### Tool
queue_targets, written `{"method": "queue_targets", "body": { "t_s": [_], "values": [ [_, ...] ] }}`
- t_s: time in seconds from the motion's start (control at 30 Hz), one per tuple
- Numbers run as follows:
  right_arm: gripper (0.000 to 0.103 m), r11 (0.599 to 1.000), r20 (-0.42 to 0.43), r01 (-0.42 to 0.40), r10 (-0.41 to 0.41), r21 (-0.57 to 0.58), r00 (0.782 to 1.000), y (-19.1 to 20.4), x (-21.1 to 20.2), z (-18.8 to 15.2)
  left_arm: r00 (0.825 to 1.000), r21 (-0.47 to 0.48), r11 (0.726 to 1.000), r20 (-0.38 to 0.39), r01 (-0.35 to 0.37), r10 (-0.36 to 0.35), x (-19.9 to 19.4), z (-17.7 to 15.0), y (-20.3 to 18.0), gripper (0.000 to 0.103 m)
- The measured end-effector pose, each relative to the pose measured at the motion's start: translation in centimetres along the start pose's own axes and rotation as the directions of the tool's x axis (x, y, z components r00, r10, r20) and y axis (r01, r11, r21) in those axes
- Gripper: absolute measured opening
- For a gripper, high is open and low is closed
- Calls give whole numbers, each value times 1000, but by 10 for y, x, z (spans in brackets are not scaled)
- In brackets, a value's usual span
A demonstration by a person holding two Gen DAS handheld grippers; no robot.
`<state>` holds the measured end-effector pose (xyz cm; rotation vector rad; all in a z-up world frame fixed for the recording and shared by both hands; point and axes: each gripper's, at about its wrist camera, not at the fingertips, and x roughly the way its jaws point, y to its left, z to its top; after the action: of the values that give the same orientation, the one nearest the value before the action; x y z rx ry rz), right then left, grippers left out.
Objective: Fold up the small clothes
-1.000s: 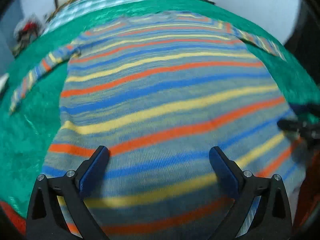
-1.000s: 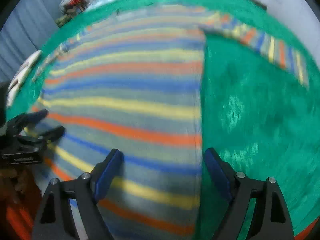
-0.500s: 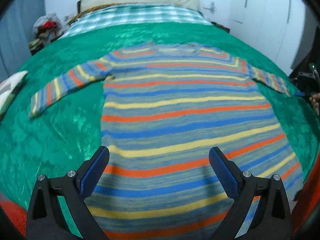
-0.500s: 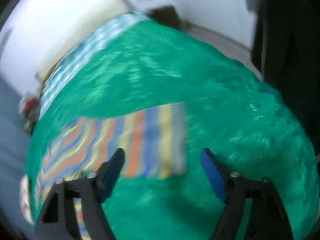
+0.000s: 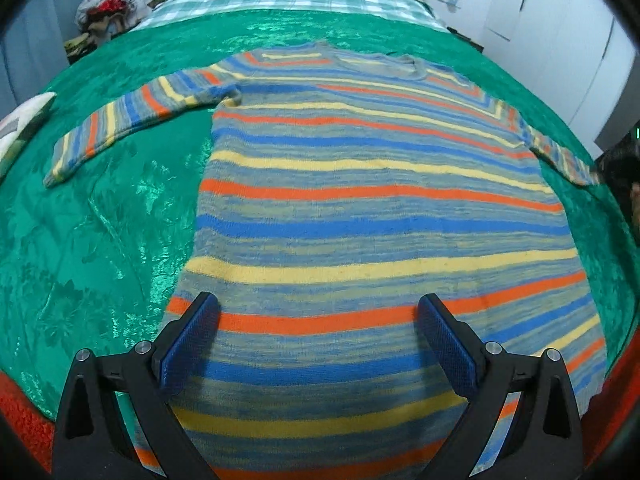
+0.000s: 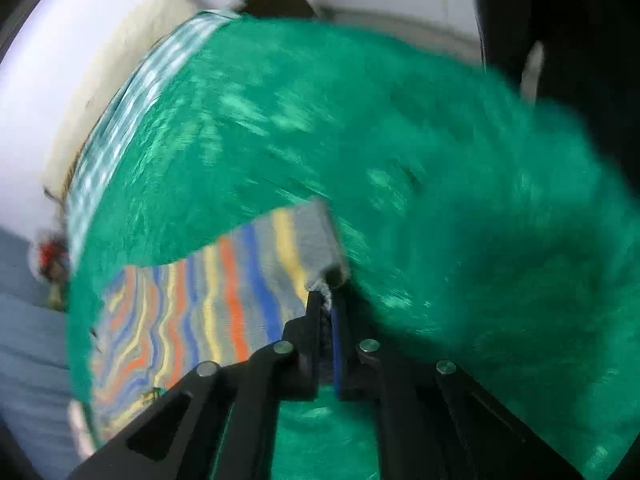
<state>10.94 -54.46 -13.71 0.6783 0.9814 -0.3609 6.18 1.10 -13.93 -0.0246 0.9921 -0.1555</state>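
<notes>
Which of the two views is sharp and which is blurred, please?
Left wrist view: sharp, fisheye-bowed, sheen on the green cover, open left tongs over the sweater. Right wrist view: motion-smeared; right tongs shut on the sleeve.

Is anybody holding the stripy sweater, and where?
Yes. The right hand-held gripper is shut on the stripy sweater, pinching its sleeve cuff. The left hand-held gripper is open, holding nothing.

Striped sweater (image 5: 380, 216) flat on green bedspread (image 5: 100, 220), sleeves spread, right cuff (image 6: 320, 236) pinched.
</notes>
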Motion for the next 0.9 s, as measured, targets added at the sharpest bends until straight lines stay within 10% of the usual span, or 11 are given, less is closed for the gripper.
{"method": "queue_targets", "body": {
  "t_s": [0.13, 0.3, 0.4, 0.43, 0.5, 0.67, 0.9],
  "values": [
    [4, 957, 68, -133, 155, -258, 986, 120, -48, -4, 1000, 5, 1000, 10, 26, -26, -2, 1, -2, 100],
    [5, 795, -102, -397, 397, -459, 912, 272, -54, -37, 999, 10, 999, 16, 45, -45, -4, 3, -3, 100],
    [31, 726, -205, -486, 446, -487, 871, 329, -28, -61, 999, 10, 999, 10, 37, -37, -4, 3, -2, 100],
    [51, 718, -217, -495, 449, -489, 867, 337, -23, -65, 999, 7, 999, 5, 34, -34, -4, 2, 0, 100],
    [59, 722, -199, -498, 463, -480, 864, 337, -19, -66, 999, -4, 999, 5, 38, -38, -6, 1, 3, 100],
    [59, 766, -209, -422, 367, -485, 906, 306, -3, -46, 999, -2, 999, 20, 43, -43, -6, 3, 2, 100],
    [58, 803, -369, -388, 227, -453, 901, 256, 82, -73, 1000, 84, 996, -13, -13, 14, 17, -4, -14, 102]
  ]
}}
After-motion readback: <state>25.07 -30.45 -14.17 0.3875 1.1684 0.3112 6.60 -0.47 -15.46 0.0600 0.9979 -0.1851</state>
